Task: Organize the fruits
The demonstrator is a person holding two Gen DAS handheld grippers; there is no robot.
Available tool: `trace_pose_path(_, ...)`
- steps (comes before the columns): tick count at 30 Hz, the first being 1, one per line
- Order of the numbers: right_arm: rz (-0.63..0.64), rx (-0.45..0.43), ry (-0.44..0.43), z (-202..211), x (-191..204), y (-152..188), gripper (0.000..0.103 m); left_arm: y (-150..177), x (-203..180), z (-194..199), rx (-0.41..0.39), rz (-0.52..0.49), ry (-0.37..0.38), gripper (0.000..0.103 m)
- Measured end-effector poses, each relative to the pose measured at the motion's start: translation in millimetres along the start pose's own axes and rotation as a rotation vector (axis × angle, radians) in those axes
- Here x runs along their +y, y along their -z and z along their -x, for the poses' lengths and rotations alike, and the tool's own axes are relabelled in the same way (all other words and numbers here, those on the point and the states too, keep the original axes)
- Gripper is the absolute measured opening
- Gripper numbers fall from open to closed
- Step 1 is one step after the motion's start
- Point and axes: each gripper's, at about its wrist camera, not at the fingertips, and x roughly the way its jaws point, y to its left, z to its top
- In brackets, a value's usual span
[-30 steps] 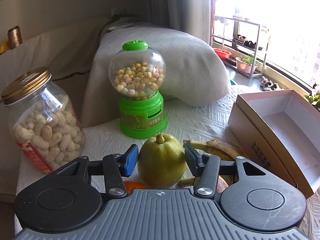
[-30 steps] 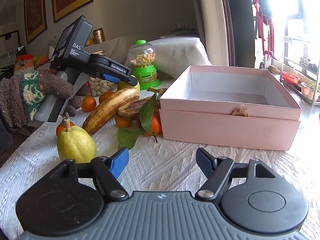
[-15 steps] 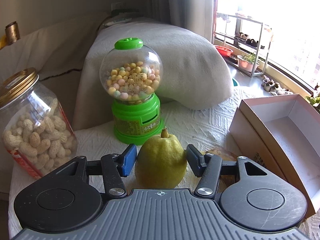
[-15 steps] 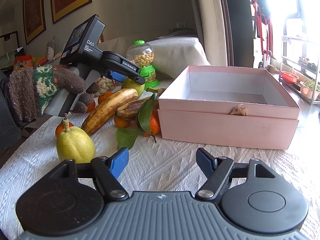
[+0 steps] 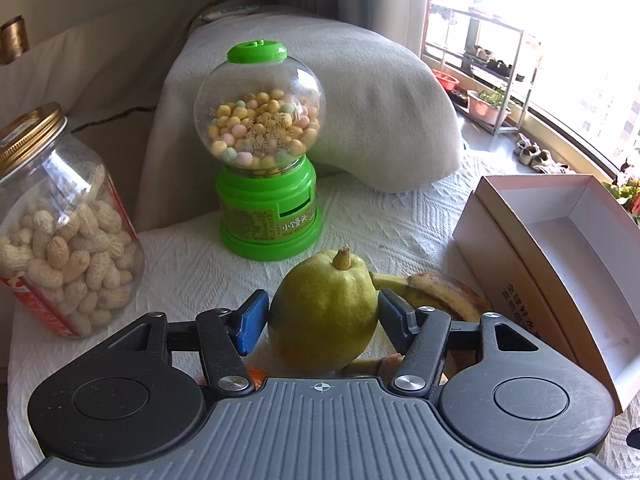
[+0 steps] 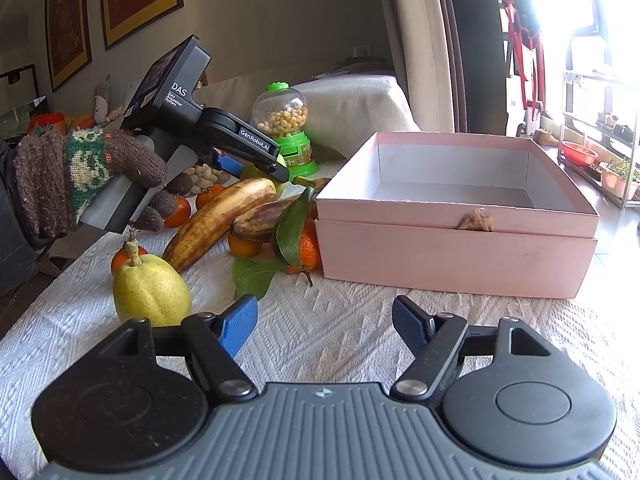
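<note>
Left gripper (image 5: 322, 316): bottom centre of the left wrist view; jaws have just been opening and stand wide, blue pads flanking a green pear with a narrow gap on each side, no pad pressing on it.
Green pear (image 5: 324, 312): upright, stem up, between the left gripper's fingers, resting on the white tablecloth (image 5: 192, 264).
Right gripper (image 6: 325, 324): bottom centre of the right wrist view; jaws wide, nothing between them, only tablecloth beyond.
Yellow pear (image 6: 151, 291): lower left of the right wrist view, upright, just beside the right gripper's left finger, apart from it.
Bananas (image 6: 218, 220): two brown-spotted ones, centre left, lying side by side behind the yellow pear.
Tangerines (image 6: 308, 246): several scattered around the bananas; one with green leaves lies just beside the box.
Pink box (image 6: 452, 248): centre right of the right wrist view, open top, interior bare.
Gloved hand (image 6: 88, 176): left edge, knitted glove, gripping the left gripper's handle.
Peanut jar (image 5: 60, 232): left edge of the left wrist view, gold lid.
Candy dispenser (image 5: 266, 148): upper centre, green base, behind the green pear.
</note>
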Motion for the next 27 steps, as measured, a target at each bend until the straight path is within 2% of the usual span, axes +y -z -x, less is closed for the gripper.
trace_pose_path(5,-0.005,0.005,-0.003,-0.4,-0.9,0.1,0.075,9.1,-0.6,7.8,-0.052,-0.017,-0.029,0.066)
trace_pose_path(7,-0.008,0.009,-0.003,-1.0,-1.4,-0.2,0.075,9.8,3.9,15.7,-0.078,0.012,-0.034,0.066)
trace_pose_path(10,-0.012,0.018,-0.003,-2.3,-1.7,-0.5,0.075,10.9,14.4,40.3,-0.125,0.083,0.000,0.066)
trace_pose_path(13,-0.011,0.024,-0.005,-3.6,-1.5,-0.5,0.075,22.8,16.4,77.7,-0.184,0.100,0.033,0.066)
trace_pose_path(19,0.006,0.037,-0.013,-5.0,1.2,-0.7,0.075,75.1,17.3,146.8,-0.211,0.162,0.108,0.066)
trace_pose_path(27,0.045,0.087,0.002,-10.1,7.2,-1.9,0.075,159.3,21.1,189.7,-0.227,0.257,0.099,0.066)
